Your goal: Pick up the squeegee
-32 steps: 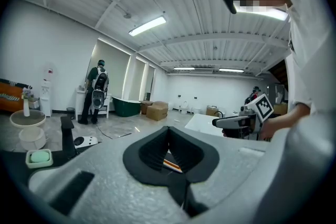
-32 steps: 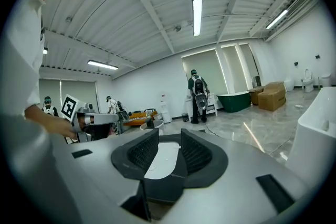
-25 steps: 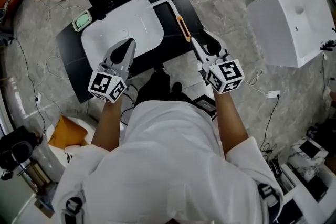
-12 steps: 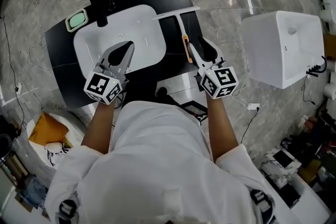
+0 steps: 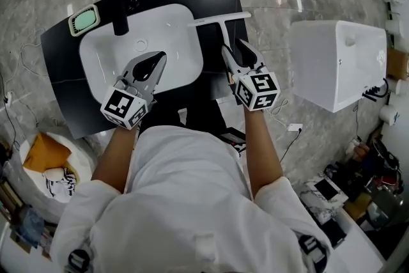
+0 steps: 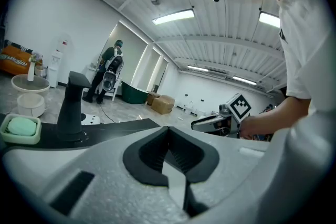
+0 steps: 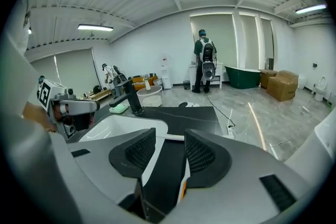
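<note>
On the black stone countertop (image 5: 61, 67), the white T-shaped squeegee (image 5: 221, 27) lies along the 3 o'clock rim of the white rounded basin (image 5: 105, 64), handle toward the person. That is likely why the right gripper (image 5: 233, 46) is lined up along it, its tongs just opened wide and straddling the handle without pressing. The left gripper (image 5: 155, 61) hangs over the basin's 5 o'clock part, apparently just parked. Only its own view shows its tongs closed on nothing, and only the right gripper view shows the handle's orange strip (image 7: 182, 186) close beside the 3 o'clock pad.
</note>
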`<state>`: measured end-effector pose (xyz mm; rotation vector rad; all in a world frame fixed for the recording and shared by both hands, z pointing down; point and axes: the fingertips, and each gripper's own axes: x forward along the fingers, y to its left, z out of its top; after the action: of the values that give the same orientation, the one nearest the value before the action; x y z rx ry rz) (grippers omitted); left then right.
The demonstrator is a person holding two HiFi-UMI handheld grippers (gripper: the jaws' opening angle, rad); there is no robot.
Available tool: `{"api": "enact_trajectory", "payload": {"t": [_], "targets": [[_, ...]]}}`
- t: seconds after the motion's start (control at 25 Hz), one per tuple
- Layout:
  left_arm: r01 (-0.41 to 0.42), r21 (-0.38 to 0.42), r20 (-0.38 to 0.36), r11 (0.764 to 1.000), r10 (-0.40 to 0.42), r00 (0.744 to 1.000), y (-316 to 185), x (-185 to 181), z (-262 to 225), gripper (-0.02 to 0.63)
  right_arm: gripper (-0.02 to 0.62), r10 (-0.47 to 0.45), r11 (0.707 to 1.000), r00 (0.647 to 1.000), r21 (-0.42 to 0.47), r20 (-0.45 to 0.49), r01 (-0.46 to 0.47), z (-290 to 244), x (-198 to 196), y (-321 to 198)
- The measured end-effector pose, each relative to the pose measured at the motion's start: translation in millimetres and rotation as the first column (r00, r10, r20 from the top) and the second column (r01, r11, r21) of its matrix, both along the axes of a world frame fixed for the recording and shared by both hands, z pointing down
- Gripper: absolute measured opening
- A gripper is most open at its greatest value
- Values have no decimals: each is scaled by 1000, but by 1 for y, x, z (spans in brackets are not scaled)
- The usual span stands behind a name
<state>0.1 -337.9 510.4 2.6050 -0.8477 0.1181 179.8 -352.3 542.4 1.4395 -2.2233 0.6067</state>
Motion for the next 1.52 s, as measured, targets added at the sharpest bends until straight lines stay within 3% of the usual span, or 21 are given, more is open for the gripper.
{"api": "enact_trajectory", "payload": {"t": [0.44, 0.8, 1.52], "targets": [[42, -69, 36, 997, -40, 999, -16, -2, 41, 14, 152, -23, 990, 999, -138, -47, 17, 71, 13, -28], [9, -104, 27, 995, -7, 1000, -13, 17, 56, 14, 150, -41, 965, 997, -261, -67, 22, 106, 24, -31], [5, -119, 27, 993, -2, 1000, -10, 16, 64, 14, 92, -4, 952, 995, -305, -100, -27, 120, 26, -30]]}}
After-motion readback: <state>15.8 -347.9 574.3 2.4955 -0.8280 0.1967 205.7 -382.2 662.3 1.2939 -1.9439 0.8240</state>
